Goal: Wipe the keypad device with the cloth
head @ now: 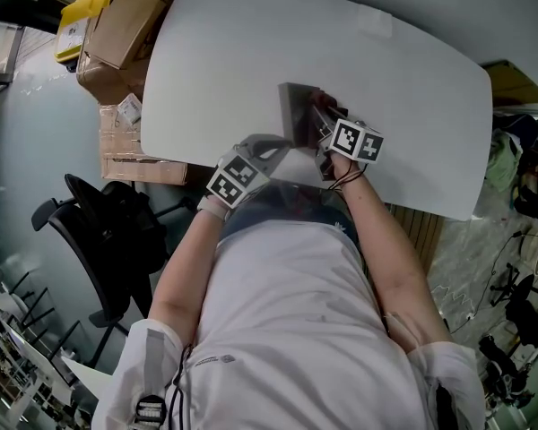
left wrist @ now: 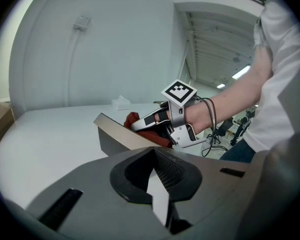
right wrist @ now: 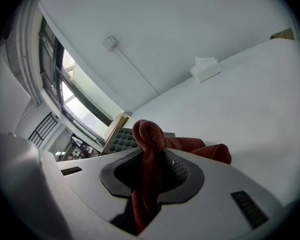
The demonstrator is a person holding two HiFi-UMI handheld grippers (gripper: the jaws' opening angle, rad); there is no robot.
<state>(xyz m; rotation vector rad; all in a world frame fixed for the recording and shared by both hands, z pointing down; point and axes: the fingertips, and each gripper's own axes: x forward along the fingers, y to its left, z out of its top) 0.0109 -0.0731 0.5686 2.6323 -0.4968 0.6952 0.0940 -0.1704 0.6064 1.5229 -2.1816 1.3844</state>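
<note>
Pinching a bunched red cloth (right wrist: 149,134), the right hand-held gripper (right wrist: 151,171) has its jaws closed tight on the fabric. The cloth stands up in a knot above the jaws and spreads to the right over the white table (right wrist: 250,109). Just behind the knot is the keypad device (right wrist: 121,140), its grid of round dark buttons facing the camera.

The left hand-held gripper (left wrist: 158,181) also has its jaws together. They are clamped on a thin pale edge that appears to belong to the slab of the keypad device ahead of it. The device sits tilted, with its far corner raised above the table and a dark face showing under its pale rim. In the left gripper view, the right hand-held gripper lies across the top of the device with the red cloth pressed between it and the device's face. Its marker cube (left wrist: 179,92) sits above the person's wrist.

The head view shows both hand-held grippers meeting at the table's near edge, just in front of the person's white shirt (head: 278,312). The left one is at the device's near left side and the right one at its right side. A small white object (right wrist: 206,66) lies farther back on the table, well apart from the device. Cardboard boxes (head: 121,34) are stacked beyond the table's left end, and a black office chair (head: 99,231) stands beside the person's left arm.
</note>
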